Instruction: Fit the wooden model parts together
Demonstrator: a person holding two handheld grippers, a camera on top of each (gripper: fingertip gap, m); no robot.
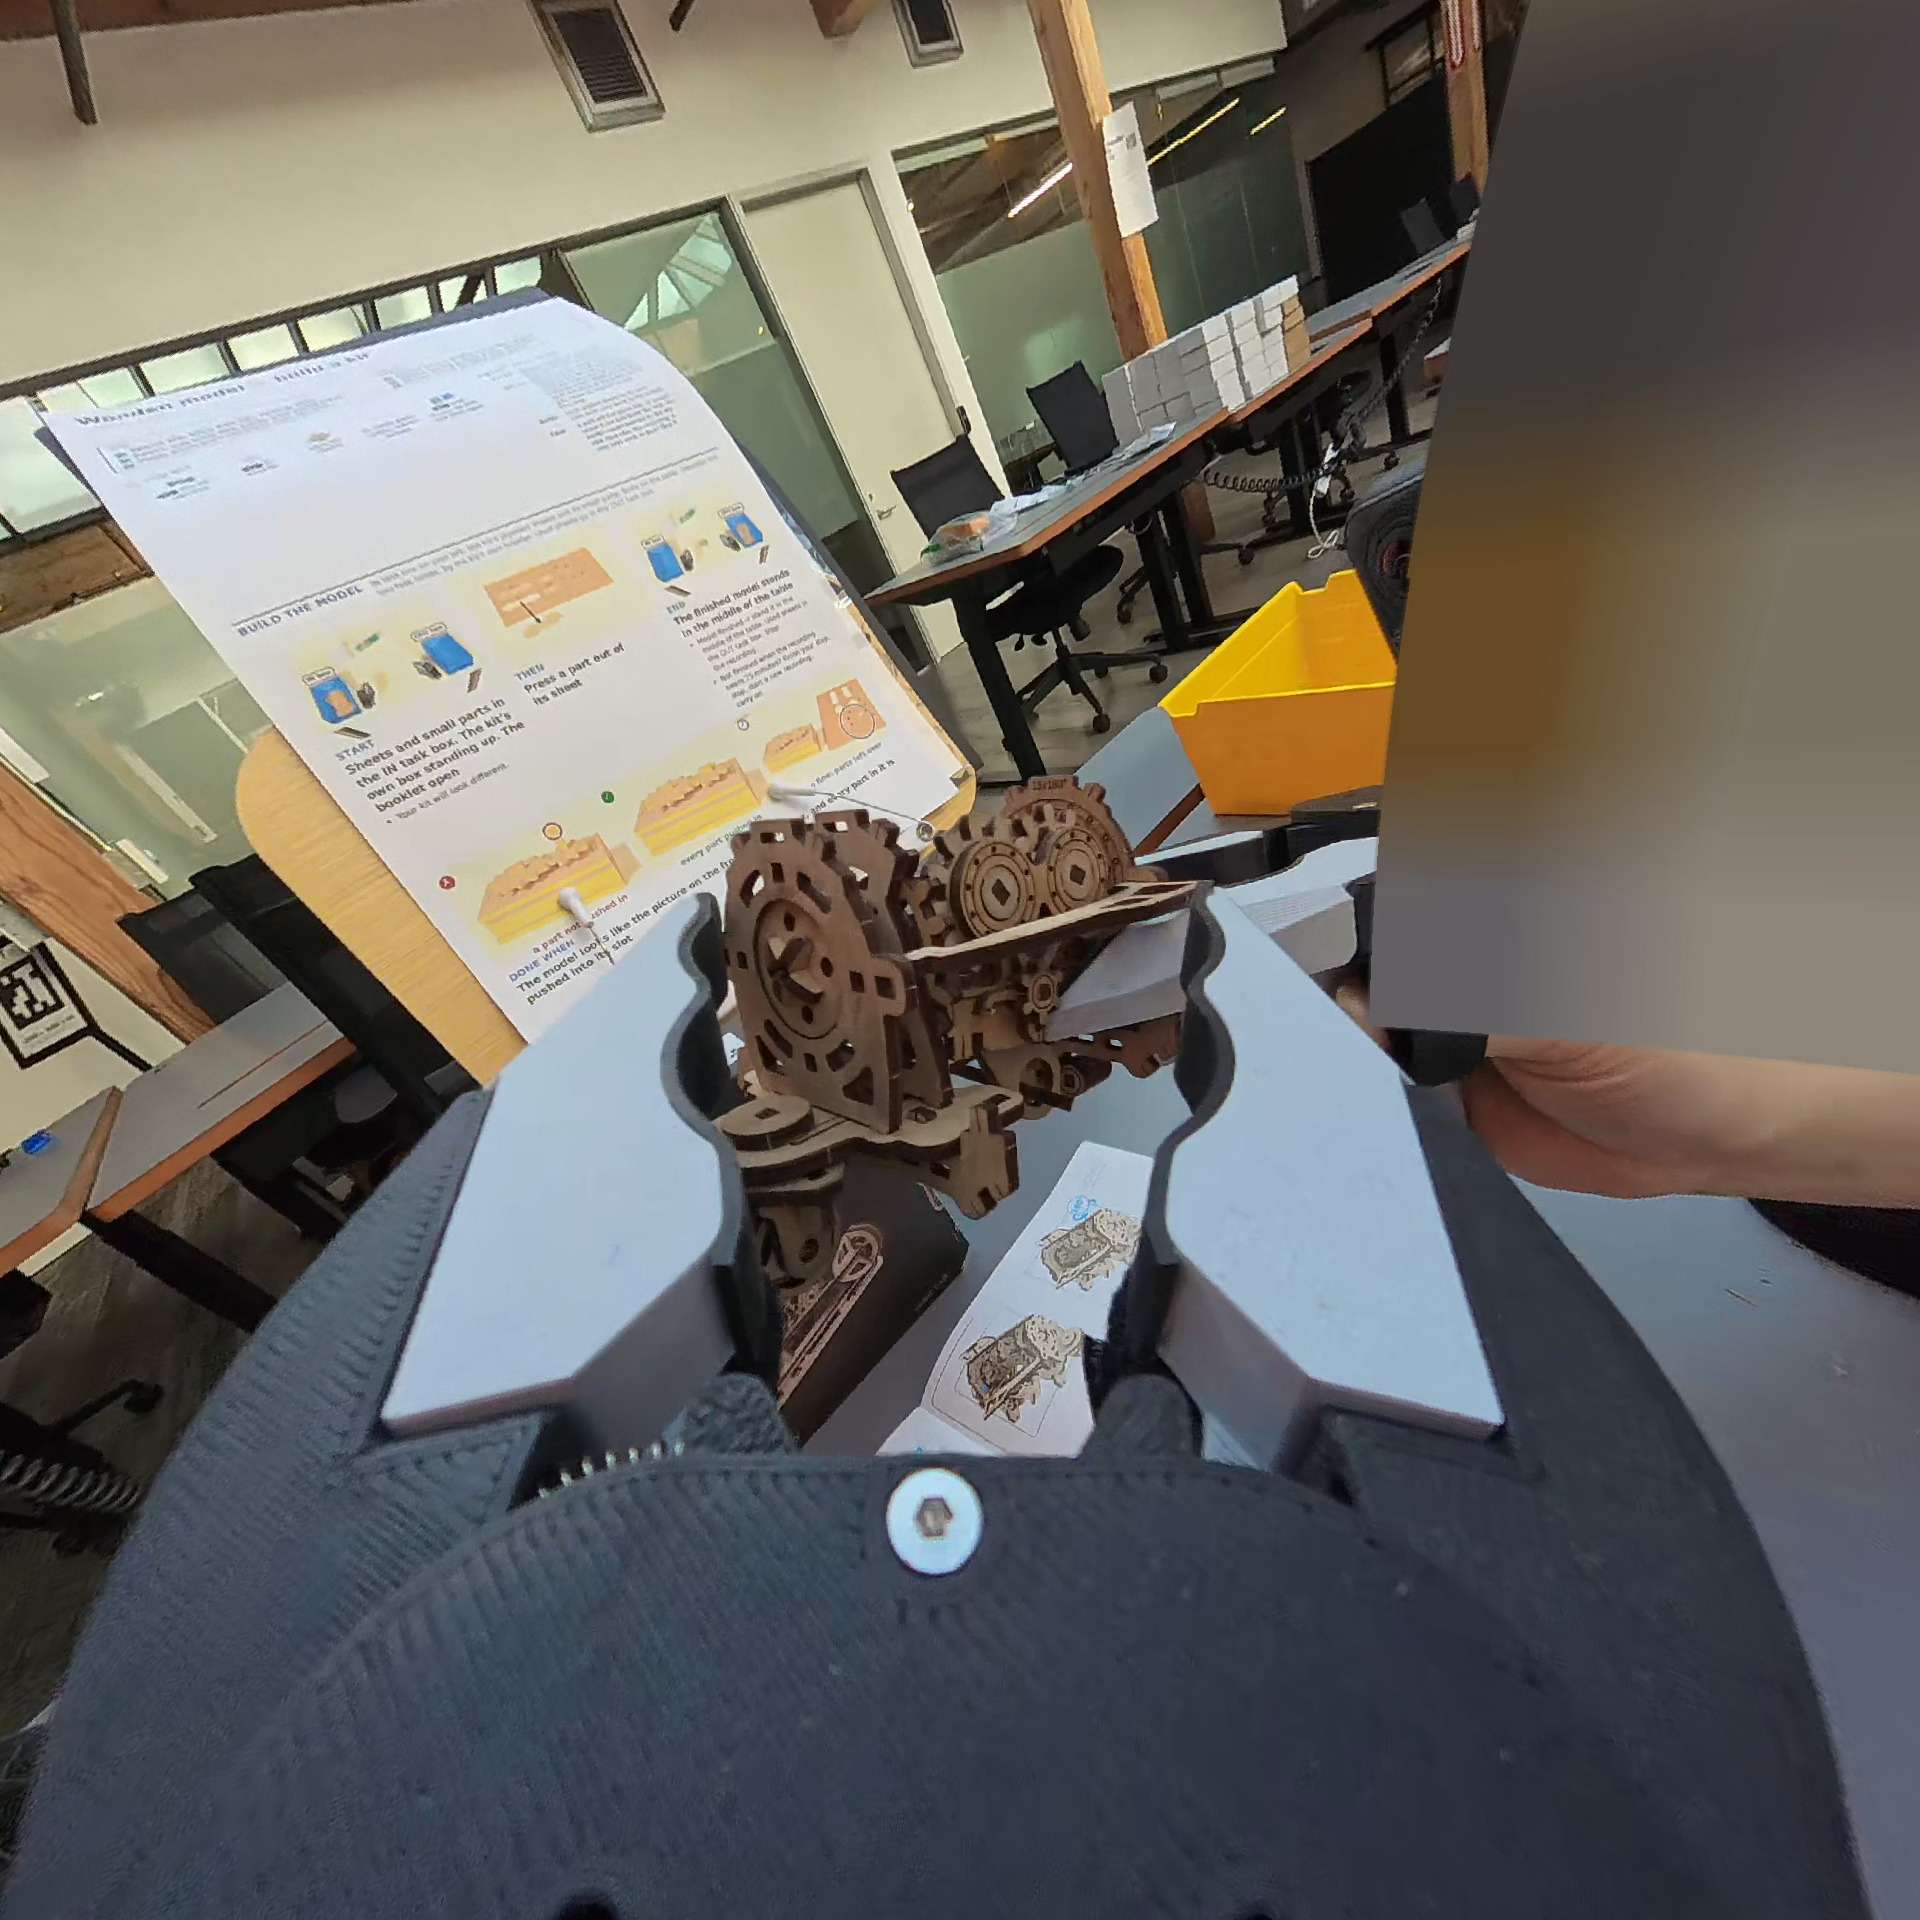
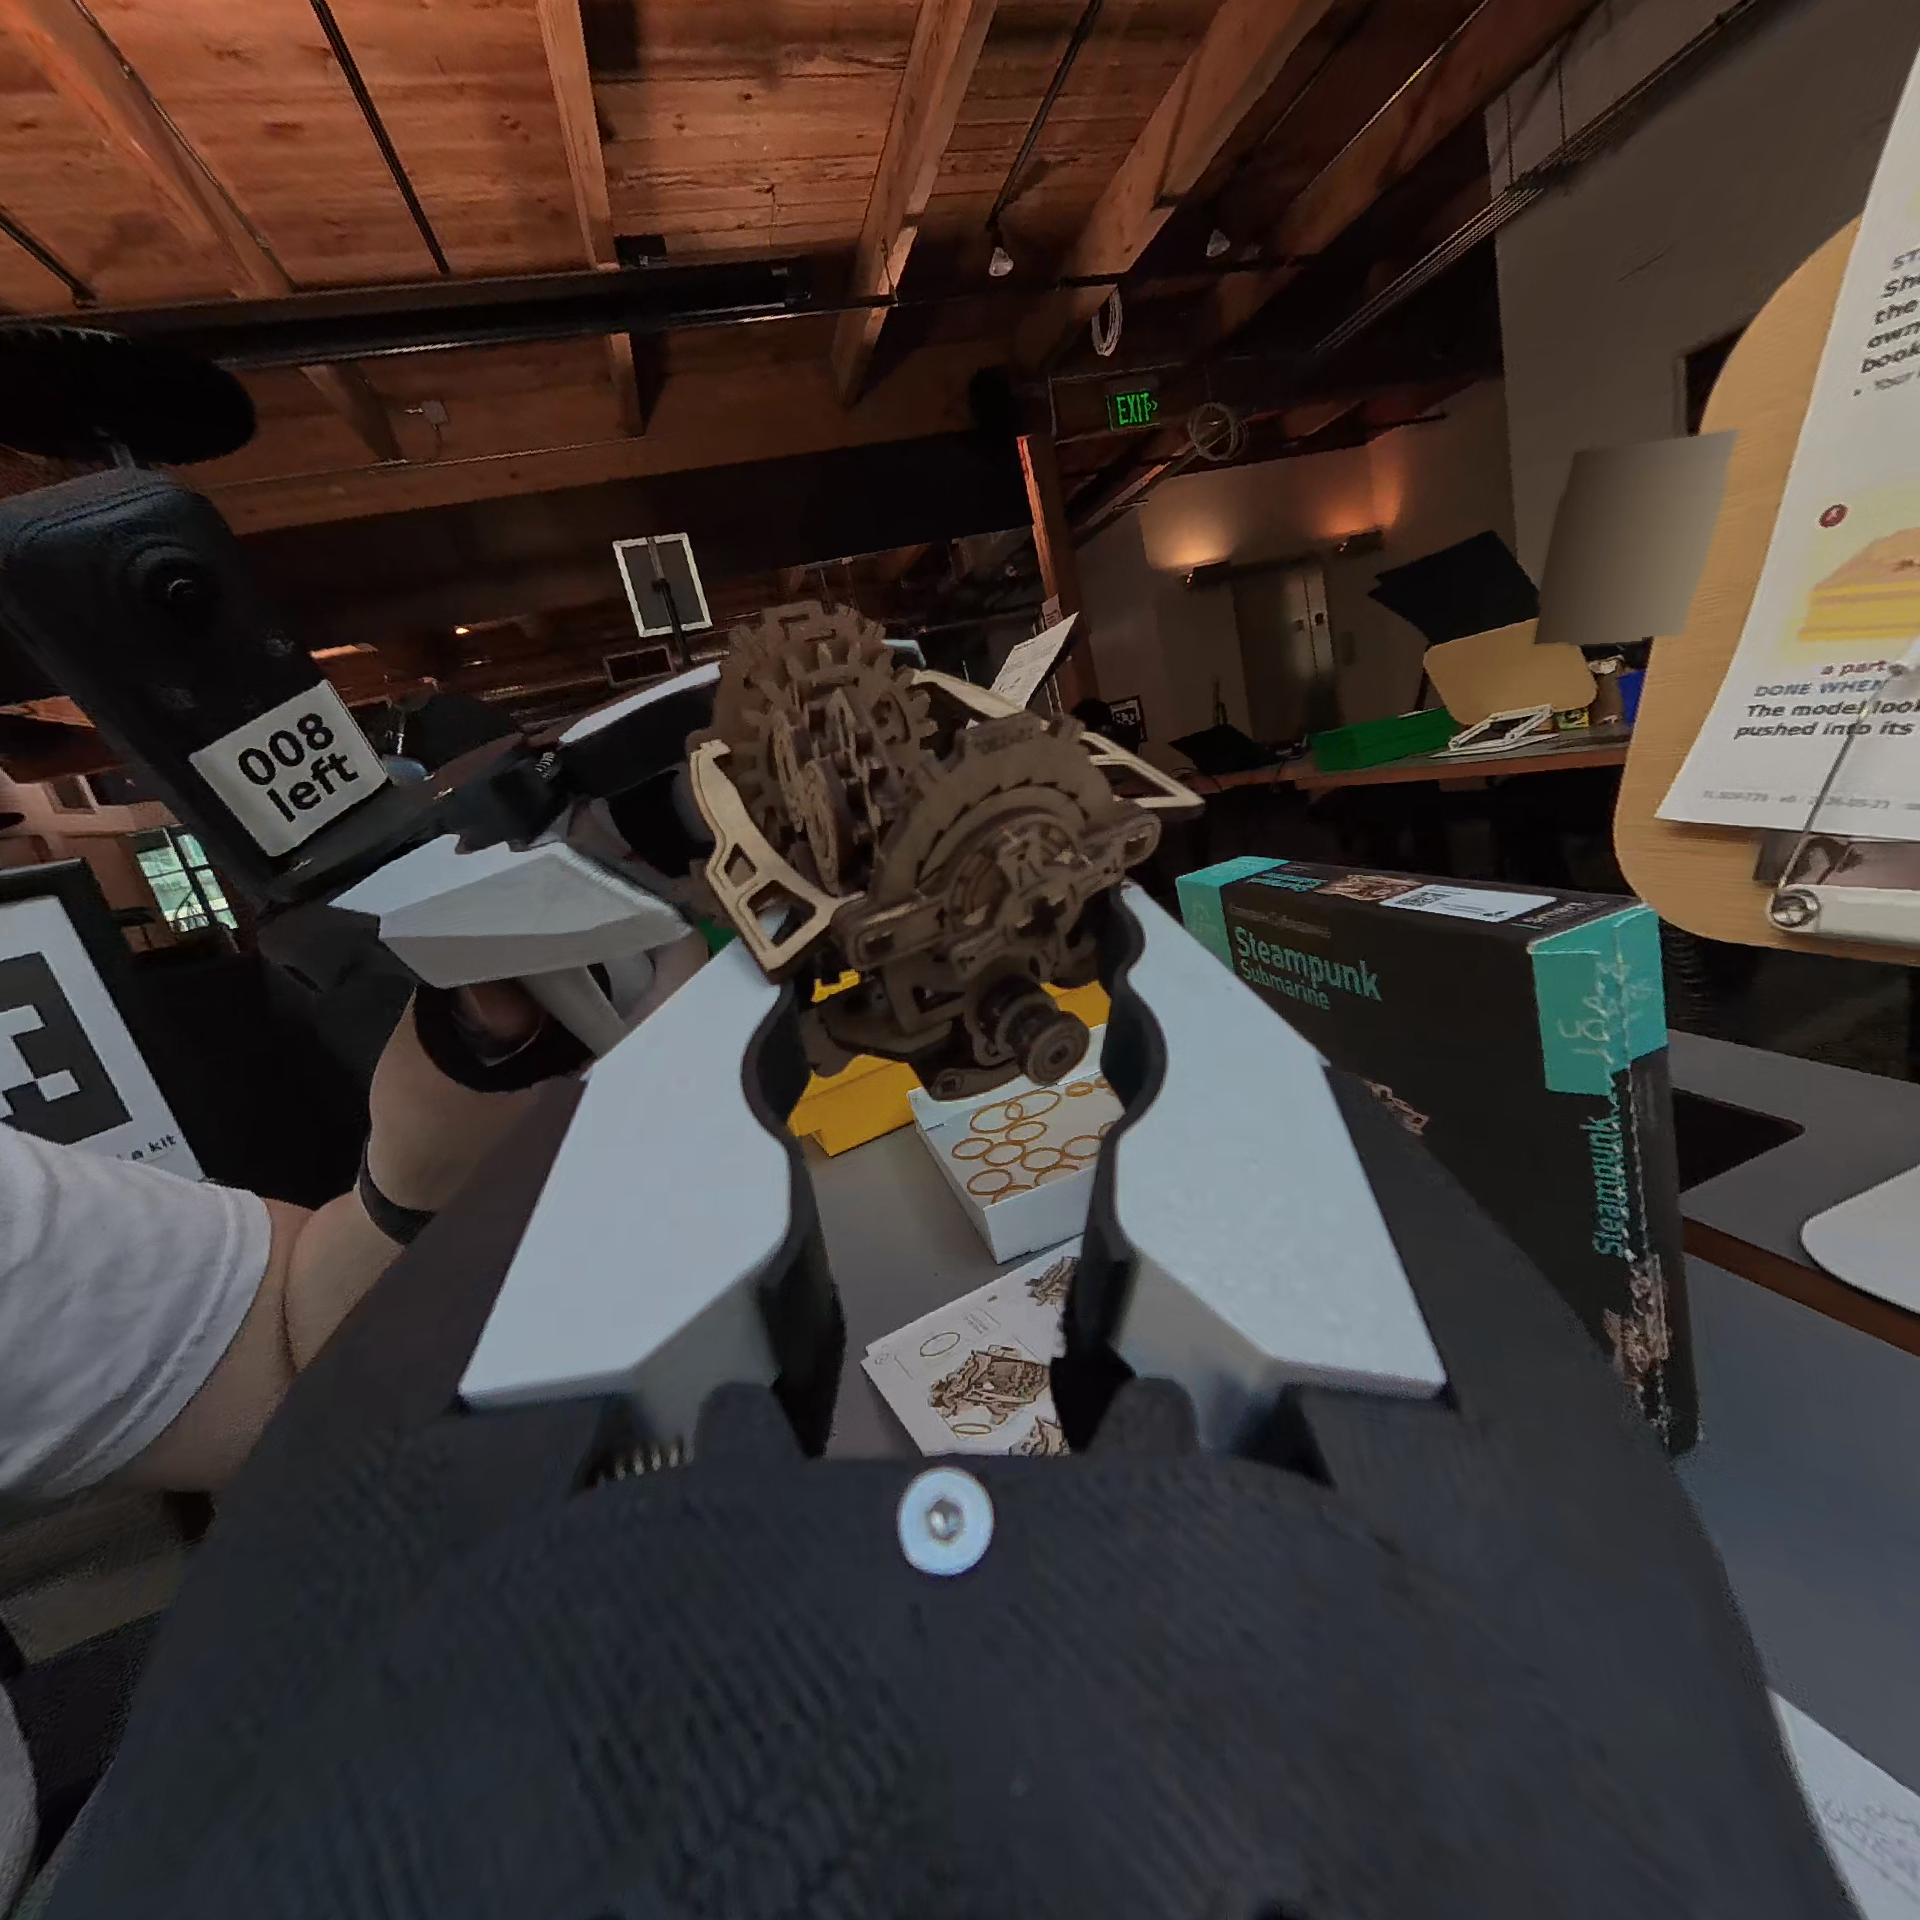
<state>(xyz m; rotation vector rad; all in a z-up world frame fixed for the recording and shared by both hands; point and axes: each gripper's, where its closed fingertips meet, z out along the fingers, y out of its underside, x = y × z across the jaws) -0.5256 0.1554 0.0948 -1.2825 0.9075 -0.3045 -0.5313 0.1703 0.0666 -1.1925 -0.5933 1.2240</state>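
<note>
A dark brown wooden gear model [image 1: 883, 966] hangs in the air between both grippers. My left gripper [image 1: 951, 935] has its grey fingers on either side of the model, closed against it. One grey finger [image 1: 1117, 987] of the right gripper reaches in from the right under the model's curved frame. In the right wrist view the model [image 2: 914, 862] sits between the tips of my right gripper [image 2: 945, 935], which is shut on its lower part. The left gripper's near finger [image 2: 520, 904] meets the model from the left, and its far finger passes behind.
On the grey table [image 1: 1662, 1351] below are the black and teal kit box [image 2: 1455, 1039], an open picture booklet [image 2: 977, 1371], a white tray of rubber rings [image 2: 1029, 1153] and a yellow bin [image 1: 1288, 707]. An instruction sheet on a wooden clipboard stand [image 1: 499, 644] stands behind. Left and right tips are no more than a few centimetres apart.
</note>
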